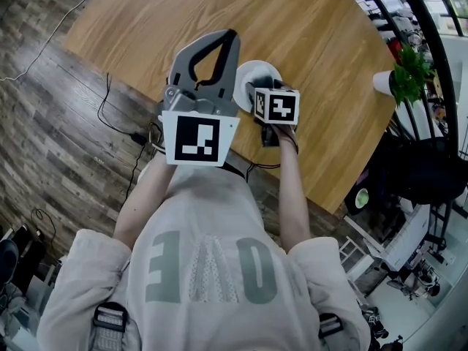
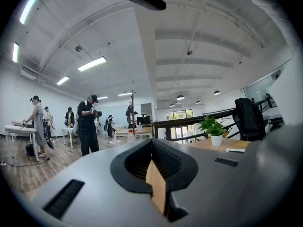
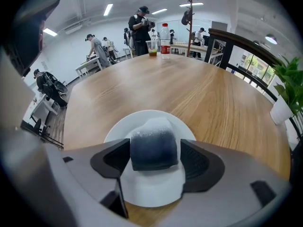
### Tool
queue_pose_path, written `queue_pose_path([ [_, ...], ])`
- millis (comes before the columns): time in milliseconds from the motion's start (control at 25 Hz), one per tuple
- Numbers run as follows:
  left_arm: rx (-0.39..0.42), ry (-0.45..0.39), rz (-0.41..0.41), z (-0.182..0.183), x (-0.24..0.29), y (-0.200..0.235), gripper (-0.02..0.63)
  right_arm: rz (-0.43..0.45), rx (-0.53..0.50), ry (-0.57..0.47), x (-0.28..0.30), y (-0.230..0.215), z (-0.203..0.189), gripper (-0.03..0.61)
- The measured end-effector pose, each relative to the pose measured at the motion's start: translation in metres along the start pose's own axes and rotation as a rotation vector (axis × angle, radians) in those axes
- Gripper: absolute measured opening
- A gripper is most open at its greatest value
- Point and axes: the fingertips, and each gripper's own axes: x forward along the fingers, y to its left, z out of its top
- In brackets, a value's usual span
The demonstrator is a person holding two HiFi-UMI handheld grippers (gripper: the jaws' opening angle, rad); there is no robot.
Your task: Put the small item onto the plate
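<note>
The small item (image 3: pixel 154 148), a dark blue block with a pale frosted top, sits between the jaws of my right gripper (image 3: pixel 154 161), which is shut on it just over the white plate (image 3: pixel 151 193). From the head view the plate (image 1: pixel 257 70) lies near the table's front edge, half hidden by the right gripper (image 1: pixel 257 95) and its marker cube. The item itself is hidden there. My left gripper (image 1: pixel 231 36) is raised to the left of the plate, shut and empty. In its own view the left gripper (image 2: pixel 152 143) points out into the room.
The wooden table (image 1: pixel 219 13) stretches away beyond the plate. A potted plant (image 1: pixel 406 75) stands at its right edge by a black railing. A bottle (image 3: pixel 164 39) and a cup (image 3: pixel 152 47) stand at the far end. Several people stand at other tables.
</note>
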Motion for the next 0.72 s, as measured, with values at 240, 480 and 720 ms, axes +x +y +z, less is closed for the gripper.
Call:
queue_pose_path([
  [240, 0.003, -0.013, -0.008, 0.003, -0.004, 0.001, 0.009, 0.062, 0.012, -0.101, -0.016, 0.013, 0.019, 0.333],
  [480, 0.01, -0.04, -0.019, 0.014, -0.005, 0.003, 0.008, 0.02, 0.111, -0.409, -0.081, -0.001, 0.09, 0.336],
  [720, 0.003, -0.097, -0.059, 0.035, -0.007, -0.001, 0.009, -0.06, 0.23, -0.771, -0.183, -0.013, 0.154, 0.334],
])
